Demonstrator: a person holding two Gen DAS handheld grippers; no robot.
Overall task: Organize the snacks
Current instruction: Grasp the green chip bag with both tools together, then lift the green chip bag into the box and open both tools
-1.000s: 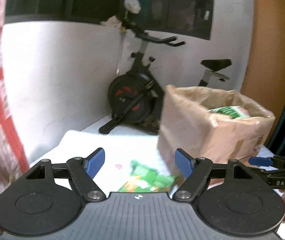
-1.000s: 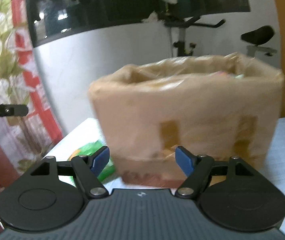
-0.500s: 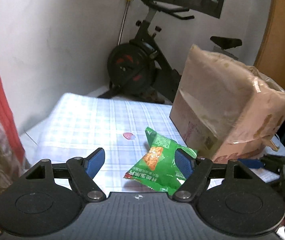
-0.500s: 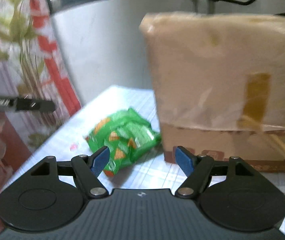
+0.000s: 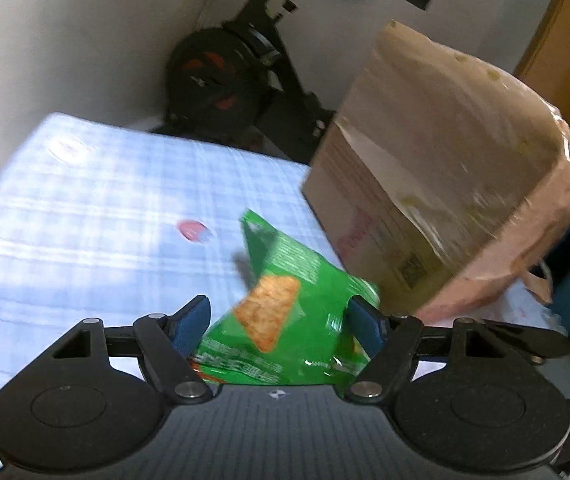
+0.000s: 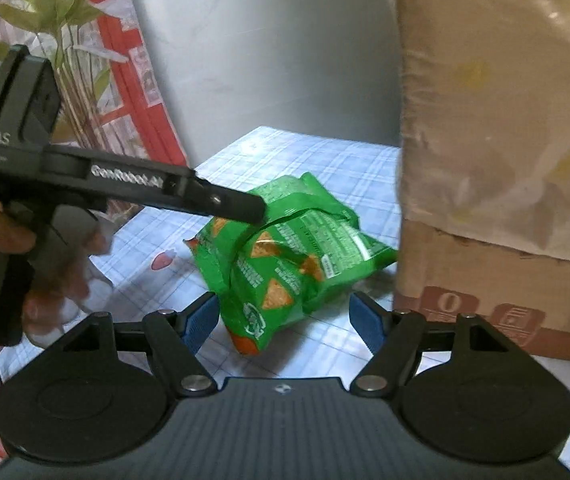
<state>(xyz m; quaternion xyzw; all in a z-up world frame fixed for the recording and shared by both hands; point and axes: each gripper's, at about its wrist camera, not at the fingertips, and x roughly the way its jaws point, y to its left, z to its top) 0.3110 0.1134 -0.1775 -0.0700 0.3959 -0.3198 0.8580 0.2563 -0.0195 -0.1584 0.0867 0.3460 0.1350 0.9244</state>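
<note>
Two grippers: both show in the frames, each from its own wrist camera.
Left gripper [image 5: 281, 320]: bottom centre of the left wrist view, jaws apart, blue pads on either side of the snack bag; the frame is blurred, so contact with the pads cannot be told.
Left gripper, other view [image 6: 245, 208]: enters from the left edge of the right wrist view as a dark bar lettered "GenRobot.AI", its tip over the upper left part of the bag.
Left hand [image 6: 45, 264]: at the left edge of the right wrist view, wrapped around the gripper's handle.
Right gripper [image 6: 283, 320]: bottom centre of its own view, jaws spread wide, the near end of the bag lying between the blue pads without clear contact.
Green snack bags [image 6: 285, 256]: centre of the right wrist view, crumpled green packs printed with orange triangular chips, lying on the cloth just left of the box.
Green snack bags, left view [image 5: 285, 320]: lower centre, one corner raised toward mid-frame.
Cardboard box [image 5: 437, 184]: right half of the left wrist view, wrapped in clear film, looking tilted in this view.
Checked cloth [image 5: 85, 208]: pale blue plaid, left and centre, with a small pink mark.
Exercise bike [image 5: 229, 80]: upper centre, behind the table.
</note>
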